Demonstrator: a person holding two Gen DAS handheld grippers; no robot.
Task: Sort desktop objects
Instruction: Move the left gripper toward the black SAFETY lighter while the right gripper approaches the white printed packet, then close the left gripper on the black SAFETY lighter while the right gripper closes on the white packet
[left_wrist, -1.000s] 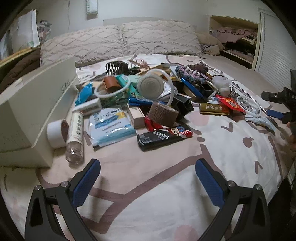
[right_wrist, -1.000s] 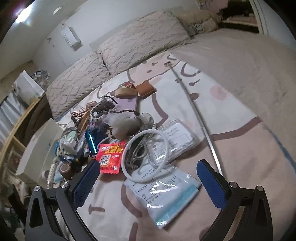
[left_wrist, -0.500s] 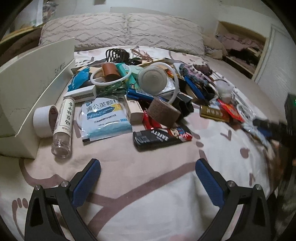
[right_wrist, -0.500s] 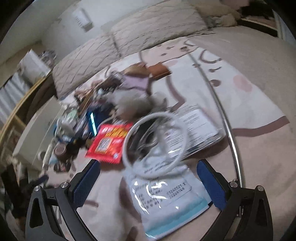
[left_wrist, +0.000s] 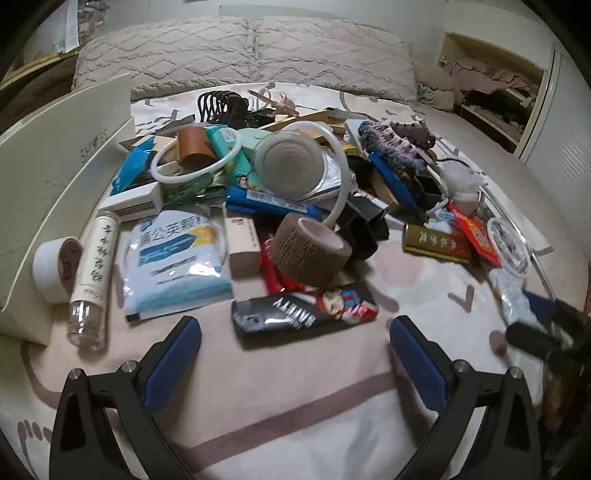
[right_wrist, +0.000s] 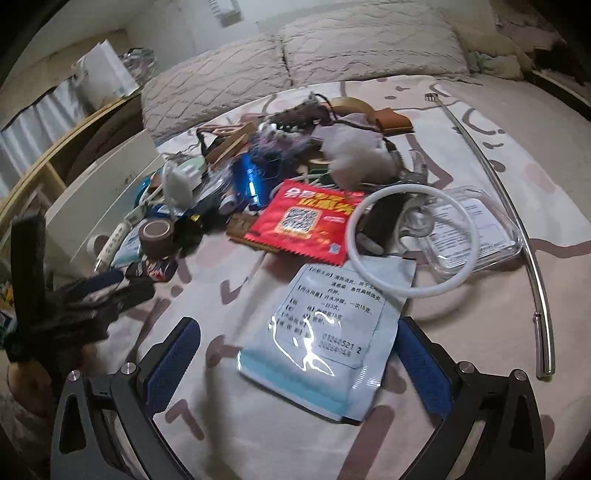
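A heap of small objects lies on a bed. In the left wrist view my left gripper (left_wrist: 295, 363) is open just short of a black "SAFETY" pack (left_wrist: 304, 314), with a brown tape roll (left_wrist: 308, 253) behind it and a blue-white sachet (left_wrist: 177, 258) to its left. In the right wrist view my right gripper (right_wrist: 295, 365) is open around the near end of a pale blue sachet (right_wrist: 328, 332). A white ring (right_wrist: 412, 240) and a red packet (right_wrist: 306, 219) lie beyond it. The right gripper (left_wrist: 543, 325) shows blurred at the left view's right edge.
A white shoe box (left_wrist: 51, 184) stands at the left of the heap, with a white tape roll (left_wrist: 55, 267) and a clear bottle (left_wrist: 92, 273) beside it. A long metal rod (right_wrist: 532, 236) lies on the right. Pillows (left_wrist: 240, 55) line the far end.
Both grippers have moved closer to the heap and lower. The right gripper has come in over the pale blue sachet. Both stay open.
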